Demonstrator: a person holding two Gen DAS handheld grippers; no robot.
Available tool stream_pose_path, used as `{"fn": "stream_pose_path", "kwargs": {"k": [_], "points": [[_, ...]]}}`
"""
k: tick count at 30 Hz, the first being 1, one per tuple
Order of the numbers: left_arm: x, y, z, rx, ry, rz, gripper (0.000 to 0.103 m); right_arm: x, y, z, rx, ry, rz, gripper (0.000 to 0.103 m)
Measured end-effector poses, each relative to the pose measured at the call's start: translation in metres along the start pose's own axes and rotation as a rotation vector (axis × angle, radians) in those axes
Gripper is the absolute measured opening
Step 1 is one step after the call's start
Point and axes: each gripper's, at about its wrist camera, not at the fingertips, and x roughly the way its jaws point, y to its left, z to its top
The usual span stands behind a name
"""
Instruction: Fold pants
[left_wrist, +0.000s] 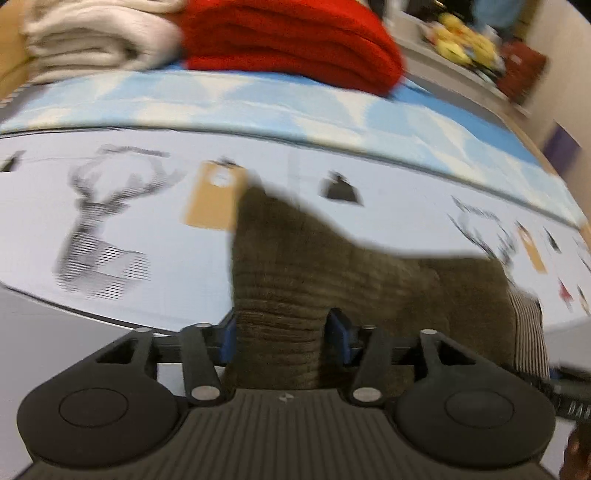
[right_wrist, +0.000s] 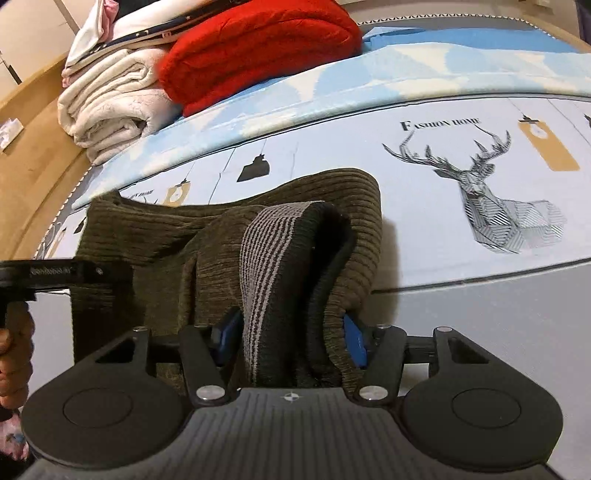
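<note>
Looking from the left side first: the left gripper (left_wrist: 282, 332) has its blue pads pinched onto a bunch of the olive corduroy pants (left_wrist: 332, 266), which are spread over the deer-print bed sheet (left_wrist: 110, 206) near its front edge. That view is smeared with blur, so I can't judge how deep the bite goes. If it's only a thin ridge of cloth, my guess is it slips out the moment the fabric gets lifted.

Moving right, the right gripper (right_wrist: 288, 339) is clamped on the striped waistband (right_wrist: 266, 243) end, with a thick wad of corduroy stuffed between the jaws. The risk there, I'd say: layers caught unevenly, so the fold comes out crooked or the waistband twists.

Also the pants sit close to the mattress edge, so a loose leg could slide off. The folded red blanket (right_wrist: 258, 51) and white one (right_wrist: 110, 96) are well apart at the back, no worry.
</note>
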Motion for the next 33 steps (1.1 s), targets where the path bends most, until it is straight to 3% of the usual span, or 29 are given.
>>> {"fn": "stream_pose_path", "kwargs": {"k": [3, 7, 9, 11, 14, 17, 19, 21, 22, 24, 27, 28, 30, 33], "points": [[-0.014, 0.008, 0.002, 0.002, -0.035, -0.034, 0.061, 0.018, 0.007, 0.000, 0.020, 0.046, -0.089, 0.069], [-0.019, -0.003, -0.012, 0.128, 0.008, -0.061, 0.060, 0.028, 0.006, -0.003, 0.051, 0.068, -0.147, 0.073], [-0.004, -0.013, -0.030, 0.238, 0.079, -0.004, 0.059, 0.027, 0.011, -0.004, 0.037, 0.066, -0.164, 0.073], [0.019, -0.014, -0.052, 0.358, 0.222, 0.074, 0.060, 0.025, 0.014, -0.005, 0.032, 0.062, -0.178, 0.073], [0.005, -0.014, -0.051, 0.363, 0.176, 0.079, 0.060, 0.015, 0.018, -0.004, 0.039, 0.058, -0.181, 0.074], [-0.024, -0.010, -0.047, 0.323, 0.091, -0.027, 0.060, 0.003, 0.022, -0.005, 0.026, 0.054, -0.160, 0.075], [-0.024, -0.013, -0.054, 0.342, 0.125, -0.061, 0.060, -0.002, 0.021, -0.006, 0.025, 0.080, -0.128, 0.077], [-0.006, -0.021, -0.074, 0.452, 0.229, -0.036, 0.061, 0.003, 0.020, -0.012, 0.012, 0.145, -0.117, 0.077], [-0.001, -0.025, -0.084, 0.525, 0.237, -0.016, 0.061, 0.008, 0.019, -0.017, -0.019, 0.196, -0.153, 0.081], [-0.009, -0.036, -0.091, 0.623, 0.179, 0.013, 0.062, 0.011, 0.019, -0.024, -0.059, 0.238, -0.184, 0.085], [-0.028, -0.037, -0.084, 0.569, 0.103, 0.048, 0.062, 0.000, 0.021, -0.021, -0.043, 0.206, -0.180, 0.082], [-0.038, -0.037, -0.082, 0.554, 0.054, 0.059, 0.063, -0.009, 0.024, -0.018, -0.049, 0.170, -0.182, 0.079], [-0.069, -0.038, -0.079, 0.531, -0.058, 0.031, 0.077, -0.030, 0.032, -0.013, -0.081, 0.075, -0.199, 0.078], [-0.120, -0.040, -0.082, 0.488, -0.207, -0.008, 0.086, -0.073, 0.053, -0.010, -0.180, -0.121, -0.220, 0.082]]}}
